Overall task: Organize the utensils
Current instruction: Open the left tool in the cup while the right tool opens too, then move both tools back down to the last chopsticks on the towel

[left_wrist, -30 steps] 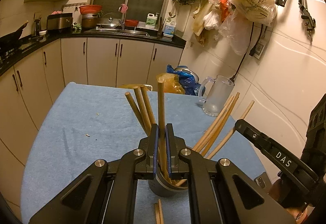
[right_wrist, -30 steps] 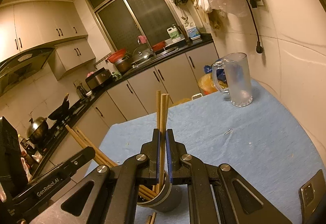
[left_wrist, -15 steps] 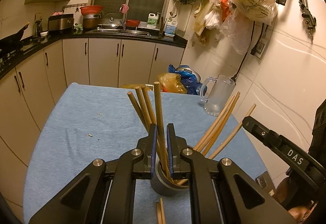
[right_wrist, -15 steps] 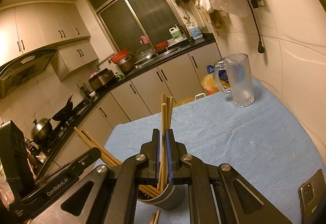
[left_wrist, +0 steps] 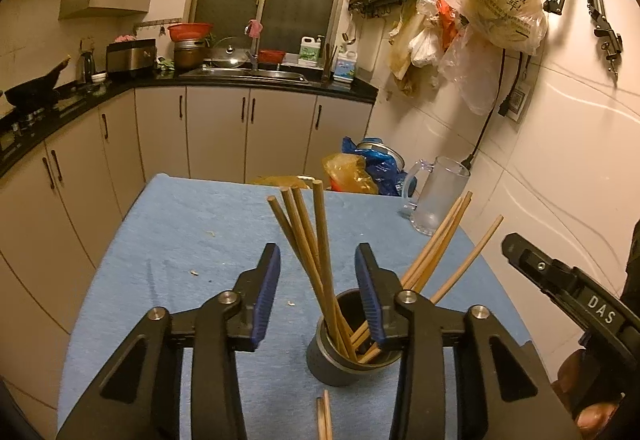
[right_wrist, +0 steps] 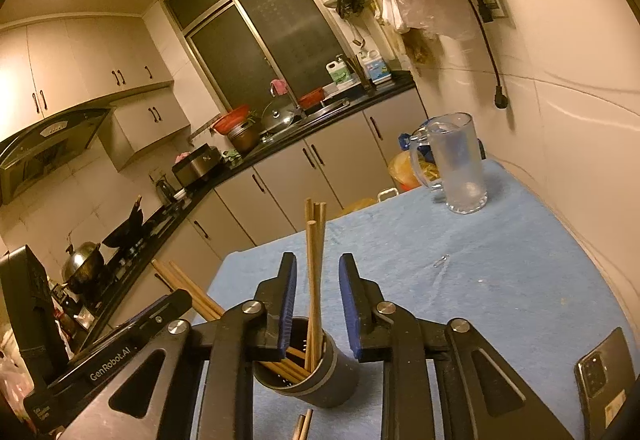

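A grey cup (left_wrist: 340, 364) stands on the blue-covered table (left_wrist: 192, 240) with several wooden chopsticks (left_wrist: 320, 240) upright or leaning in it. My left gripper (left_wrist: 318, 254) hovers just above the cup, its jaws opening. One fan of chopsticks stands between its blue pads (left_wrist: 266, 296) without touching them. In the right wrist view my right gripper (right_wrist: 318, 266) is also opening over the cup (right_wrist: 324, 376). A few chopsticks (right_wrist: 314, 256) rise free between its pads. Two loose chopsticks (left_wrist: 323, 416) lie on the cloth in front of the cup.
A clear glass mug (right_wrist: 456, 167) stands at the table's far right corner by the wall. A phone (right_wrist: 604, 380) lies near the right front edge and a paper clip (right_wrist: 440, 260) mid-table. Plastic bags (left_wrist: 360, 169) sit beyond the far edge.
Both grippers were shut on chopsticks over the cup and have now spread their jaws. The released chopsticks rest in the cup, the left bunch leaning left.
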`<state>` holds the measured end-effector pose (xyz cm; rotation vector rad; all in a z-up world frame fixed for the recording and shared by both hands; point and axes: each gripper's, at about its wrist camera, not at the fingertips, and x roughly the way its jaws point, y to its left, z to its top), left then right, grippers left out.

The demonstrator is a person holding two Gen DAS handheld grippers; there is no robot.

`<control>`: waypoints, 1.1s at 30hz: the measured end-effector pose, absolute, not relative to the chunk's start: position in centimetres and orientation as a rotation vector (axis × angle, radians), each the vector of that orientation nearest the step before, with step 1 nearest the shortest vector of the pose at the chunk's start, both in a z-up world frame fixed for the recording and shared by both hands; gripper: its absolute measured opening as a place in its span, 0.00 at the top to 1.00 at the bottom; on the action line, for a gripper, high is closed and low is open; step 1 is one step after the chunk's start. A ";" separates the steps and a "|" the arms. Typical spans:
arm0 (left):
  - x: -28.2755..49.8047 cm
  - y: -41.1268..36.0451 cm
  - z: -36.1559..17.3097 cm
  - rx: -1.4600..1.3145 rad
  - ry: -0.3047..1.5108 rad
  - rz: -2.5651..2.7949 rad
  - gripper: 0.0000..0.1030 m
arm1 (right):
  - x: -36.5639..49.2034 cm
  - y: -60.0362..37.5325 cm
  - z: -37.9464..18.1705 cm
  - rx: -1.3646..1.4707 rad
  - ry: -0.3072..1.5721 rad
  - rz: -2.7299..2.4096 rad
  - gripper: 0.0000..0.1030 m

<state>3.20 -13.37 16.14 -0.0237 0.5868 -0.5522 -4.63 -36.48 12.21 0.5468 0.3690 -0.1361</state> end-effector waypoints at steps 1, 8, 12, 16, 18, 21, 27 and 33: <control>3.1 -13.2 16.2 -0.028 0.585 -0.547 0.57 | -4.8 -36.5 12.3 0.547 0.367 -0.138 0.70; 1.9 -12.1 16.8 -0.036 0.570 -0.499 0.44 | -6.4 -36.7 12.3 0.554 0.368 -0.148 0.65; 0.8 -11.3 17.0 -0.028 0.548 -0.469 0.33 | -7.4 -36.5 12.1 0.552 0.370 -0.154 0.58; -0.1 -10.6 17.0 -0.025 0.541 -0.439 0.27 | -8.4 -36.1 11.6 0.555 0.384 -0.159 0.47; -0.5 -10.4 16.8 -0.024 0.546 -0.430 0.26 | -8.8 -35.9 11.2 0.555 0.395 -0.162 0.44; -1.5 -9.6 16.2 -0.021 0.547 -0.405 0.26 | -9.4 -35.4 10.4 0.555 0.413 -0.165 0.41; -3.5 -8.0 13.6 0.002 0.580 -0.361 0.25 | -10.3 -33.9 7.2 0.552 0.485 -0.154 0.41; -4.8 -6.8 9.4 0.017 0.668 -0.344 0.25 | -10.8 -32.2 3.3 0.558 0.565 -0.134 0.41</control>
